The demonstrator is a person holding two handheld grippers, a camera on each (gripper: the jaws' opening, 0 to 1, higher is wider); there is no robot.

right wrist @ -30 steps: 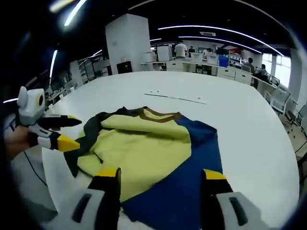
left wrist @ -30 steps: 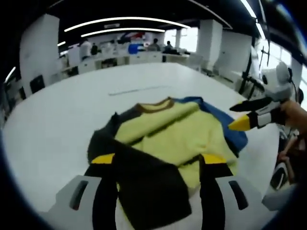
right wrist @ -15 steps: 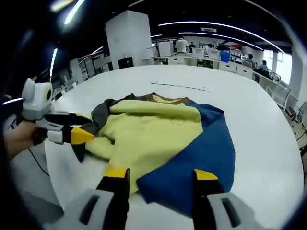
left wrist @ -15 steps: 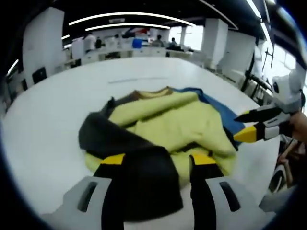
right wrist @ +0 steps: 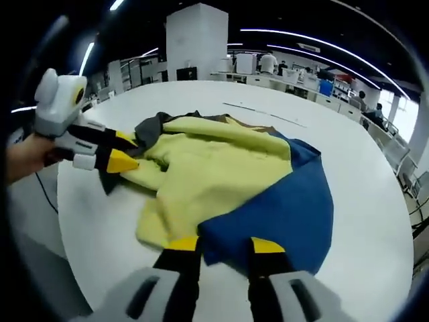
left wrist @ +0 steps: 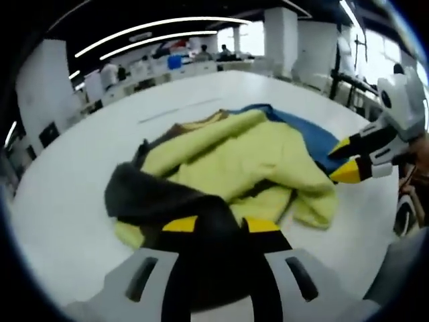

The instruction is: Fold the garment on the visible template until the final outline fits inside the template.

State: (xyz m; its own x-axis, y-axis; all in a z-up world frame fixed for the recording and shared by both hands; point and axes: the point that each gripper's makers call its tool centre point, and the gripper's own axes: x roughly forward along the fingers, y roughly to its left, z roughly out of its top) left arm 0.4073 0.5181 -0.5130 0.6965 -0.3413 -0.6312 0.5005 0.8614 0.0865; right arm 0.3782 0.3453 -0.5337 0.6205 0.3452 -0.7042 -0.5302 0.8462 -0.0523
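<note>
While one crumpled yellow, dark grey and blue fleece garment [left wrist: 234, 161] is spread on the round white table [right wrist: 362, 261], two grippers are closed on it. In the left gripper view, the left gripper [left wrist: 216, 224] is seen nearly shut, with the dark grey sleeve [left wrist: 161, 201] pinched near the table's near edge. In the right gripper view, the right gripper [right wrist: 218, 245] is seen narrowed onto the hem of the blue panel [right wrist: 281, 208]. The brown collar [right wrist: 258, 126] is pointed toward the table's far edge, the long axis running away from the near edge. A thin line [right wrist: 265, 114] is marked beyond it.
</note>
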